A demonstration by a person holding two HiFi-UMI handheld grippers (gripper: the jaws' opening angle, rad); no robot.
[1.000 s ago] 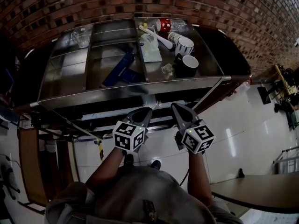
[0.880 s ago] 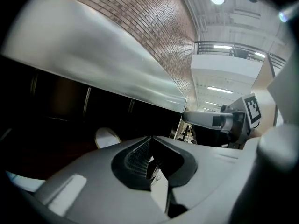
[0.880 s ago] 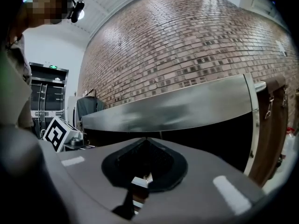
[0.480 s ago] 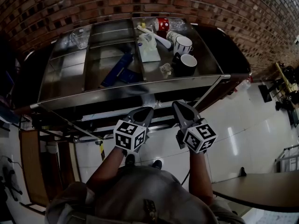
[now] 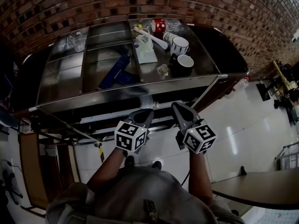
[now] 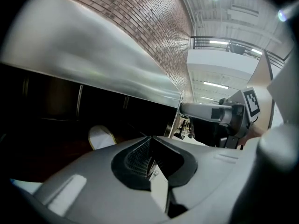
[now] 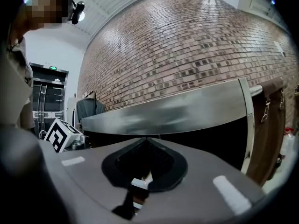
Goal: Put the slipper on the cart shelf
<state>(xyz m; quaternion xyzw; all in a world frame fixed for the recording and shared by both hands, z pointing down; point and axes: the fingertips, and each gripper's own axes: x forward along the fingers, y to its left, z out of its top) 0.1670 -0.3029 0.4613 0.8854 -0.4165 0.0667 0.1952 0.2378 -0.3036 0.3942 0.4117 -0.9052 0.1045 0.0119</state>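
A white slipper [image 6: 102, 136] lies on the dark lower shelf of the steel cart [image 5: 140, 93], seen in the left gripper view just beyond the jaws. In the head view the cart's top hides it. My left gripper [image 5: 145, 112] [image 6: 150, 138] is at the cart's front edge, pointing in under the top, shut with nothing between its jaws. My right gripper [image 5: 176, 107] [image 7: 147, 139] is beside it on the right, level with the top's front rim [image 7: 177, 110], jaws together and empty. Neither gripper touches the slipper.
On the cart's top stand a glass jug [image 5: 77, 40], a blue flat object [image 5: 117, 71], two mugs [image 5: 182, 64], a red can [image 5: 159, 26] and a white packet [image 5: 142, 50]. A brick wall [image 5: 196, 3] runs behind, a wooden table corner [image 5: 252, 190] at lower right.
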